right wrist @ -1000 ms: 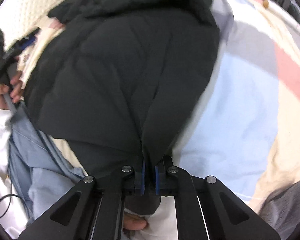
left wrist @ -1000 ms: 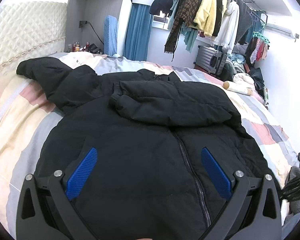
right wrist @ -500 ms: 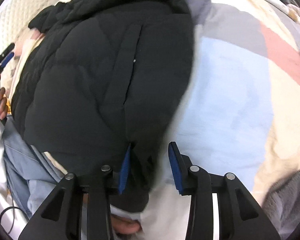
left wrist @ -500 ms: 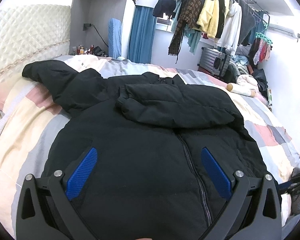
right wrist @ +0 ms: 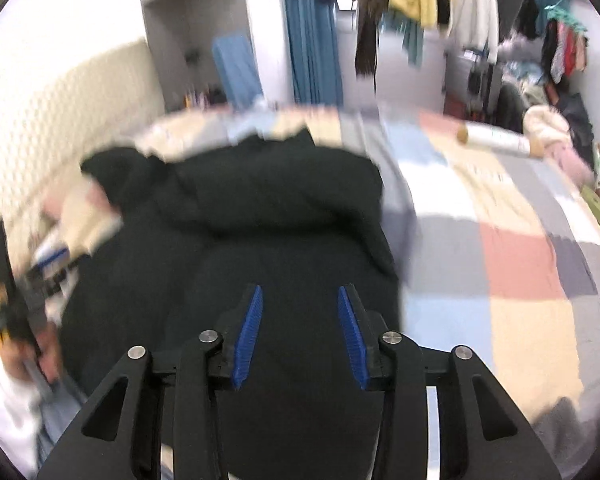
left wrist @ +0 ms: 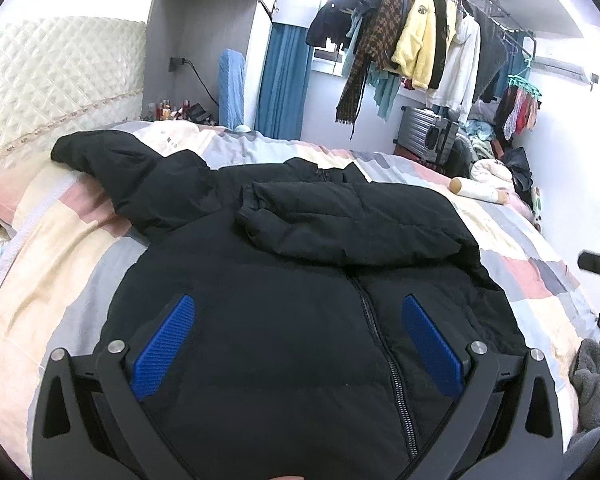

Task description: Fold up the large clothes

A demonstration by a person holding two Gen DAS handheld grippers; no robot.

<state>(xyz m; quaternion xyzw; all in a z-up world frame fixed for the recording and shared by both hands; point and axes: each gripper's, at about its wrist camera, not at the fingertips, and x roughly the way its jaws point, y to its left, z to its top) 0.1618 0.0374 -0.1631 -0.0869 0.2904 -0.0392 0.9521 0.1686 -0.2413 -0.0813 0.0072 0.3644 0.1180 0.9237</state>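
Already the black puffer jacket [left wrist: 284, 320] lay spread front-up across the bed, its zipper [left wrist: 384, 360] running down the middle and one sleeve [left wrist: 352, 224] folded over the chest. The other sleeve [left wrist: 112, 160] stretched out toward the quilted headboard [left wrist: 56, 76]. Beneath it the patchwork bedcover [left wrist: 540, 284] showed its pink, grey, cream and pale blue blocks.

The left gripper [left wrist: 298, 344] hovered low over the jacket's lower half with its blue pads [left wrist: 164, 344] set wide apart, nothing pinched between them; the dark padded fabric simply filled the view behind the fingers.

The right gripper [right wrist: 300, 334] was pointed along the jacket from the hem end, and its view was smeared with motion. Its jaws had just been opening and stood partly apart, the blue pads [right wrist: 250, 334] clear on both sides, with the jacket visible behind the gap but not clamped. At the far left of that view I could make out a hand [right wrist: 36, 352] gripping the other tool's handle, too blurred to say more.

Beyond the bed a rail of hanging clothes [left wrist: 416, 40] ran across the room, a yellow fleece among them, with a blue curtain [left wrist: 284, 80] to its left and a grey suitcase [left wrist: 428, 132] below. A pale roll [left wrist: 478, 192] lay at the bed's far right edge.
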